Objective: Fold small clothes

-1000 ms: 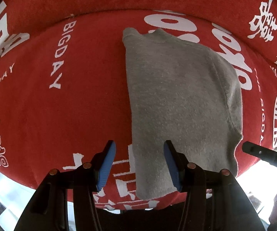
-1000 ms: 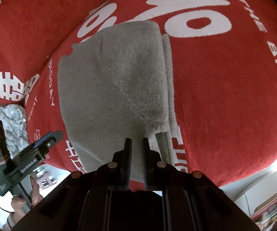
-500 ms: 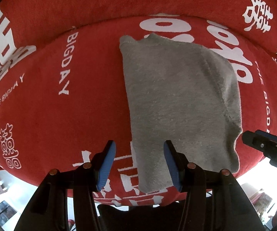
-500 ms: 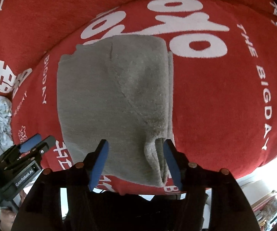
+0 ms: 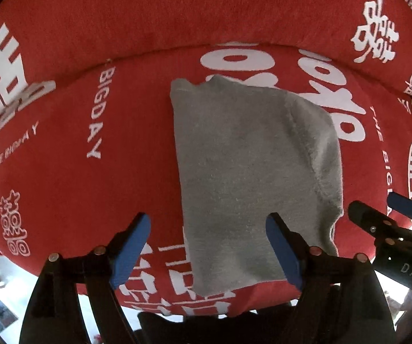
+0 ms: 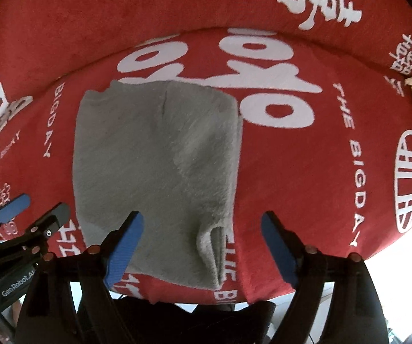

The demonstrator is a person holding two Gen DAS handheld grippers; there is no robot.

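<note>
**Both grippers off the cloth**

My left gripper [image 5: 207, 246] and right gripper [image 6: 200, 246] sit spread wide at bottom of frame, holding nothing. The folded grey garment [image 6: 157, 172] lies mid-frame on the red cover [image 6: 306, 172].

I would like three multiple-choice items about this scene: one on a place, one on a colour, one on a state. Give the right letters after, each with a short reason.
1. Where does the folded grey fleece garment lie?
A. on the red cushion with white lettering
B. on a wooden floor
C. inside a basket

2. What colour are the pads of the right tongs?
A. green
B. blue
C. yellow

3. How are the left tongs?
A. shut on the garment
B. shut on nothing
C. open

Answers: 1 A, red fabric surrounds the garment; 2 B, both pads show blue; 3 C, a wide gap separates the fingers.
</note>
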